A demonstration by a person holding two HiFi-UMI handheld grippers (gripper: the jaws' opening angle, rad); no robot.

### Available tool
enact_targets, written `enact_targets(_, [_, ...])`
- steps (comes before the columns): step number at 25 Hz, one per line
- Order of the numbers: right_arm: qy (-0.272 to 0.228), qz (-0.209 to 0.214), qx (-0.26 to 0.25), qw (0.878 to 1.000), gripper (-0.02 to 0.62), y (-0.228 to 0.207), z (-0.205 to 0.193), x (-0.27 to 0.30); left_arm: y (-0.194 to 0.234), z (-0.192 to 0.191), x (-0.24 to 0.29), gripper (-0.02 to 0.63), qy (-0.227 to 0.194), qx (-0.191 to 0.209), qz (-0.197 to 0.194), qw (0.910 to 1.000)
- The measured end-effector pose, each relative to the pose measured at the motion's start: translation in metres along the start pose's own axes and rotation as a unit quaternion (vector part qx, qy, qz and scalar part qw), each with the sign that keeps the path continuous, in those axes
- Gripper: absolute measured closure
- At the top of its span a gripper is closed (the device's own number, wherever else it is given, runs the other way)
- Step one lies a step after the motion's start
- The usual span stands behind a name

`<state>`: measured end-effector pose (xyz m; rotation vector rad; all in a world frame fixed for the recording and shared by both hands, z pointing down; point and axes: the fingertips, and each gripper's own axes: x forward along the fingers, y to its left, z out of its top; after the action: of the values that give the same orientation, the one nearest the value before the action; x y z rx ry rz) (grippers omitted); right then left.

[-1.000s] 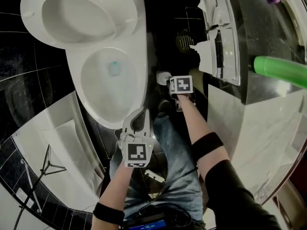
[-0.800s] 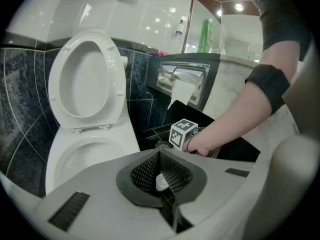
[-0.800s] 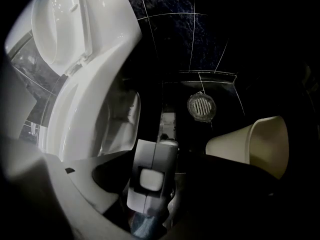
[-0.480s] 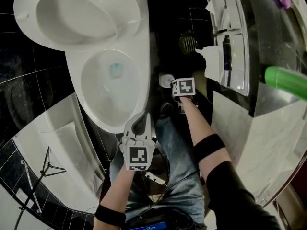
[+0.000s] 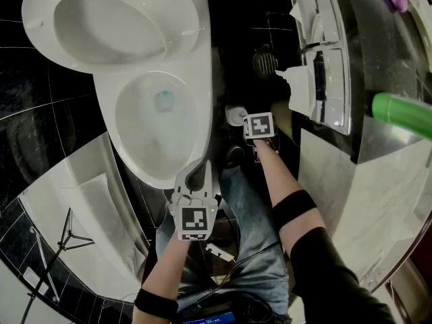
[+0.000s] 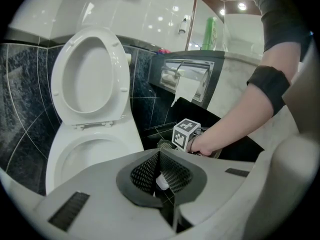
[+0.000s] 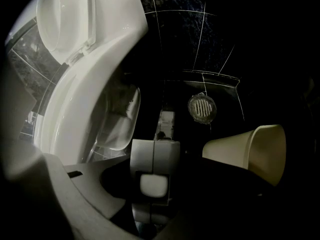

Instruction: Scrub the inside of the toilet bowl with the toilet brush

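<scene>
The white toilet [image 5: 196, 59] stands with lid and seat raised, and its bowl [image 5: 162, 113] [image 6: 90, 154] is uncovered. To its right on the dark floor stands the toilet brush, whose white handle top [image 5: 234, 115] [image 7: 155, 169] points up. My right gripper [image 5: 243, 120] [image 7: 155, 186] reaches down over it. Its jaws are closing with the handle between them, and a dark gap still shows beside the handle. My left gripper [image 5: 194, 174] [image 6: 165, 184] hovers at the bowl's front rim, shut and holding nothing.
A round floor drain [image 7: 202, 108] [image 5: 265, 62] lies behind the brush. A beige bin [image 7: 255, 151] lies to its right. A toilet paper holder [image 5: 314, 59] [image 6: 187, 79] hangs on the right wall under a counter with a green bottle [image 5: 401, 113]. The person's jeans-clad legs [image 5: 250, 235] are below.
The view has shifted slightly. The right gripper stays over the brush handle, a little lower. The left gripper has hardly moved.
</scene>
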<state>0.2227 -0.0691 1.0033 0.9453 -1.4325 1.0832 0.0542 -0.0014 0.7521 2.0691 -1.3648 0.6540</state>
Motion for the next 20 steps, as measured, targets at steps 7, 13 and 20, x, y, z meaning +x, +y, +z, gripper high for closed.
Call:
enact_targets(7, [-0.002,-0.012,-0.016,1.000,0.377,0.003,0.001,-0.014,0.002,0.004,-0.011,0.607,-0.002,0.010,0.000,1.0000])
enact_targets(13, [-0.004,-0.010,-0.017,1.000,0.377,0.013,0.001,-0.033,0.004,0.012,-0.027,0.607,-0.005,0.007,0.002,1.0000])
enact_targets(20, [-0.003,-0.019,-0.014,1.000,0.379,0.022,-0.003,-0.087,0.000,0.038,-0.061,0.607,-0.020,0.014,0.002,0.9997])
